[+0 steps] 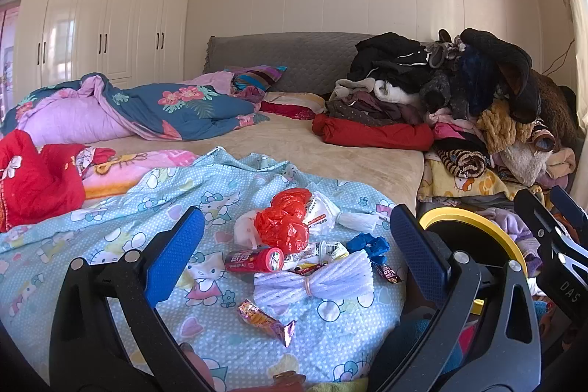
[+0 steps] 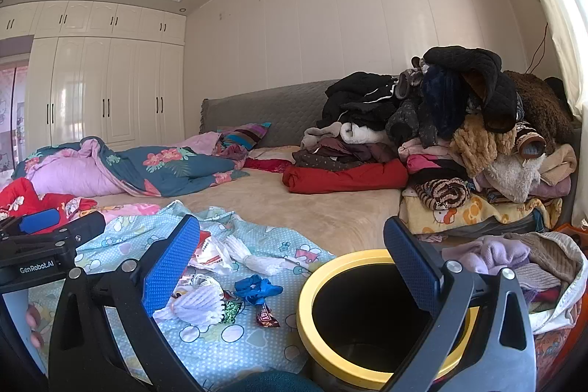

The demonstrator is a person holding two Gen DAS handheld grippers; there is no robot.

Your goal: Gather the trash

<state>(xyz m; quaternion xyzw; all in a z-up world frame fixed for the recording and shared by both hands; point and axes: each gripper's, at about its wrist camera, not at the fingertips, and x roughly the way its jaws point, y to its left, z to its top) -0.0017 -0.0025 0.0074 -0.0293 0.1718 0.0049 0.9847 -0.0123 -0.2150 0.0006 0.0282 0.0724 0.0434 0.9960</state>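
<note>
Opening step, nothing collected yet: your left tool (image 1: 294, 252) and right tool (image 2: 290, 267) both hang released and empty. The trash (image 1: 294, 245), crumpled wrappers, bags and a red can, lies scattered on the bed's blue sheet (image 1: 110, 208). Next, grip one piece and carry it to the yellow-rimmed bin (image 2: 312, 289) beside the bed.

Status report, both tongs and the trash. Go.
Left tongs open, empty, over the trash pile on the blue sheet. Right tongs open, empty, by the yellow-rimmed bin. Nothing collected in view; path clear.
</note>
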